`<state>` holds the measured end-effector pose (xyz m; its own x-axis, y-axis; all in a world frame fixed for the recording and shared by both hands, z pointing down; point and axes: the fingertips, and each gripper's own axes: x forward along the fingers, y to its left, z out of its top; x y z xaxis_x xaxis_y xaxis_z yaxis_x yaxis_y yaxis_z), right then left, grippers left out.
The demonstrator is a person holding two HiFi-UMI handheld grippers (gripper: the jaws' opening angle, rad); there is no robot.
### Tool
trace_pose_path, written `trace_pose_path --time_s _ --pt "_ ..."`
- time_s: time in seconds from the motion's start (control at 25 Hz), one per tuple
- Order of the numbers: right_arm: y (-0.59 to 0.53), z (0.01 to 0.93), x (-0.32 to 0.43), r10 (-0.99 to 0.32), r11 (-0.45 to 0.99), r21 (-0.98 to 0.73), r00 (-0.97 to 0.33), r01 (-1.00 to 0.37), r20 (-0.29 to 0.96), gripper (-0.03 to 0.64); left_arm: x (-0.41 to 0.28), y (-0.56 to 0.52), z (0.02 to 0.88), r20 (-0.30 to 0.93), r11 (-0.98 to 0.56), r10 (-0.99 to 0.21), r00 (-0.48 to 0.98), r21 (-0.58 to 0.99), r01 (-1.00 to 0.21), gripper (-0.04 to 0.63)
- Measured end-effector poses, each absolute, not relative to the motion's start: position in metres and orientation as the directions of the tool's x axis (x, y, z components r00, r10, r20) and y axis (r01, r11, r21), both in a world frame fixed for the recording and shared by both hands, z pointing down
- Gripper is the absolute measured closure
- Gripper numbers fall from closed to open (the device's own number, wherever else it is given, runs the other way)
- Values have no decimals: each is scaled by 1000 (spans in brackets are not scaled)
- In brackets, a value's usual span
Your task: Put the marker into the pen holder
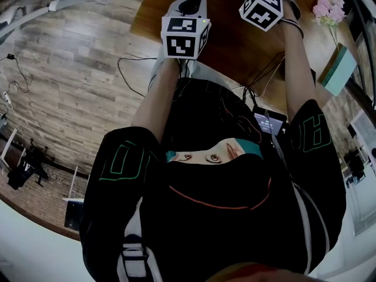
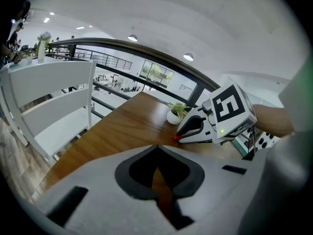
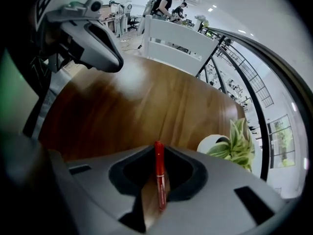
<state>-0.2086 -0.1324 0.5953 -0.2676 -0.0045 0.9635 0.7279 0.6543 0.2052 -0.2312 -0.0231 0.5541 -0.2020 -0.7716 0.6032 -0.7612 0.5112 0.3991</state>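
Observation:
A red marker [image 3: 159, 177] stands between the jaws of my right gripper [image 3: 160, 153], which is shut on it; its tip pokes out past the fingertips. The left gripper view shows that marker's red tip [image 2: 177, 138] at the front of the right gripper, low over the wooden table [image 2: 127, 126]. My left gripper [image 2: 156, 153] is shut with nothing in it; only table shows through the thin slit. In the head view both grippers are held out over the table [image 1: 229, 37], the left gripper [image 1: 191, 3] beside the right one's marker cube [image 1: 261, 7]. I see no pen holder.
A white pot with a striped green plant [image 3: 230, 148] stands on the table just right of the marker. A teal box [image 1: 339, 69] and pink flowers [image 1: 329, 7] sit at the table's right. A white chair [image 2: 49, 106] stands by the left edge. Cables hang off the table.

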Motion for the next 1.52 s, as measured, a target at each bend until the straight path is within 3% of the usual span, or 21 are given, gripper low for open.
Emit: trace_pose_path --time_s 0.24,0.48,0.88,1.52 --pt "-131 599 -205 23 657 148 -216 739 976 568 -228 -26 553 603 507 -772 -201 394 -767 589" --pt "-133 600 -205 29 708 154 -247 689 969 554 -217 -30 547 601 500 -774 -200 386 -775 589" --pt "-125 567 -197 16 774 252 -415 581 910 557 -205 -26 532 594 513 -770 -235 356 -781 589" --pt "-130 494 -168 35 939 202 -659 279 751 568 -169 -46 505 554 453 -803 -220 327 -829 589"
